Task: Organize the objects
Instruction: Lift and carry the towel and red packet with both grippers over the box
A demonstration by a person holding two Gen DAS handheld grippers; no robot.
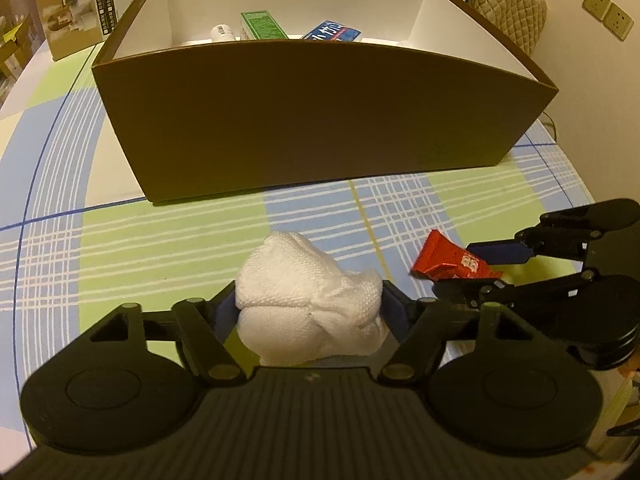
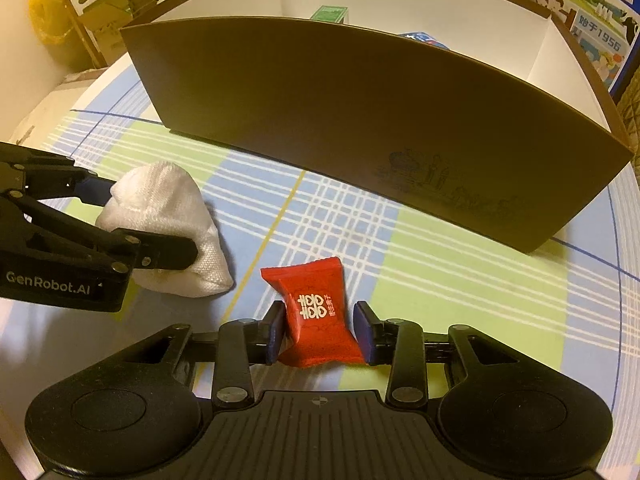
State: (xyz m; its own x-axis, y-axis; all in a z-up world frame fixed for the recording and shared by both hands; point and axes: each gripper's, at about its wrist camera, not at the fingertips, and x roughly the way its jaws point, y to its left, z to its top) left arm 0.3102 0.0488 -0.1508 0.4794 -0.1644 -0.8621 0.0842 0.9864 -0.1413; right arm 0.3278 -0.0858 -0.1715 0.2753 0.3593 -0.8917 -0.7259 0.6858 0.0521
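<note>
Brown box [image 1: 320, 120] with green carton [image 1: 262, 26], blue packet [image 1: 332, 32], white bottle [image 1: 222, 33] inside.

A home (plaid tablecloth [image 1: 120, 240], wall sockets [image 1: 608, 14]).

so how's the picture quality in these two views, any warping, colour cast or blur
Left wrist view: strong fisheye, the box front bows outward, corners go black, warm yellow cast; cloth sharp. Right wrist view: same curving of the box and tablecloth lines, same yellow light; red packet print readable, soft shadow under the box.
</note>
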